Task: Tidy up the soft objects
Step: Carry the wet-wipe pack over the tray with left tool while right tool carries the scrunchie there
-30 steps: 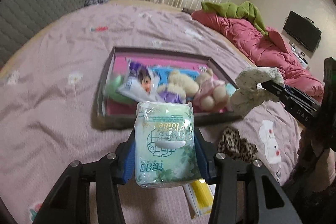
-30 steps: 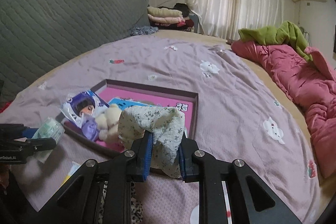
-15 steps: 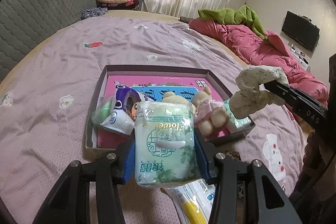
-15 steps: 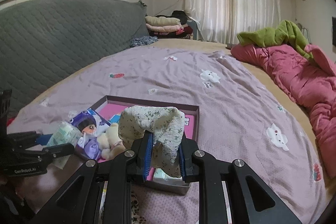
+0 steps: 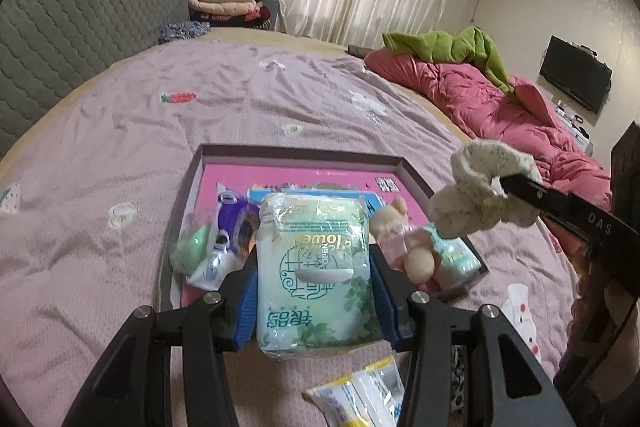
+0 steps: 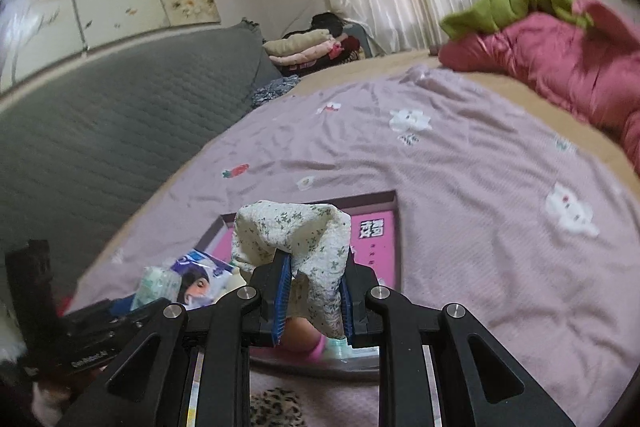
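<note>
Left gripper: jaws pinching a green tissue pack from both sides, blue pads pressed into its wrapper. The pack stands at lower centre of the left wrist view, held clear above the near edge of the box.

Right gripper: jaws pressed nearly together on a floral scrunchie, which bunches up over the pads at centre frame. In the left wrist view the same scrunchie sits at right of frame, above the box's right corner.

Box: shallow, dark-rimmed, pink inside, lying on the lilac bedspread at mid frame. Already inside it: a plush bear, a purple packet with a cartoon face, a green soft item at the left wall, and a pale packet at the right corner.

Outstanding, in my judgement: both held items are yet to be placed. Outside the box, at the bottom of frame, lie a yellow-and-white packet and a leopard-print item. The far half of the box shows bare floor, so room appears sufficient. Task assessed as past halfway.
</note>
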`<state>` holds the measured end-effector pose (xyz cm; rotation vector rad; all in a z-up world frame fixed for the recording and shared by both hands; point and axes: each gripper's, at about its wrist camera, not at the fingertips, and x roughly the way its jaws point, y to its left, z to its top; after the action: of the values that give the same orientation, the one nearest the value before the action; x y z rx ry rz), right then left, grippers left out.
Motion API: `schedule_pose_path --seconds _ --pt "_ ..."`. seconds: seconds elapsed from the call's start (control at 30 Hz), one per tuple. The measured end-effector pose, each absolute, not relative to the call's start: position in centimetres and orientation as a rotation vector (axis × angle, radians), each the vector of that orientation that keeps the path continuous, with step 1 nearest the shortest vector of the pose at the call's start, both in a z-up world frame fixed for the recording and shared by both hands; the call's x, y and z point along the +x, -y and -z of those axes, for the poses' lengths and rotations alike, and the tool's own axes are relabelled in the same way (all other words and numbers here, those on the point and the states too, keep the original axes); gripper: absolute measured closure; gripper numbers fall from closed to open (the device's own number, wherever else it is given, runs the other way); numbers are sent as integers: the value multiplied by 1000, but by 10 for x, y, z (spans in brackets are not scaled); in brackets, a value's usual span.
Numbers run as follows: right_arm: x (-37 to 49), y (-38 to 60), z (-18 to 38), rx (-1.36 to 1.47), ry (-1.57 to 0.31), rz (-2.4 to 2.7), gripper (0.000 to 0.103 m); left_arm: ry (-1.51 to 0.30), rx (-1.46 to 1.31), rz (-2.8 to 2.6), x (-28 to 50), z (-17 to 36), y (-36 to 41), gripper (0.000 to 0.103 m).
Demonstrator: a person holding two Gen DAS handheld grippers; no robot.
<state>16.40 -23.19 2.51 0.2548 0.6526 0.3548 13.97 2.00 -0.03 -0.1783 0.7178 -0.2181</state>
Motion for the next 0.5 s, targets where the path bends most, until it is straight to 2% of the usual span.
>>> schedule_pose_path --seconds 0.27,0.5 --pt "180 227 -6 320 -749 -404 82 -715 -146 204 159 6 -16 54" --pt "187 221 7 238 -809 -330 81 -724 -138 208 169 11 -14 54"
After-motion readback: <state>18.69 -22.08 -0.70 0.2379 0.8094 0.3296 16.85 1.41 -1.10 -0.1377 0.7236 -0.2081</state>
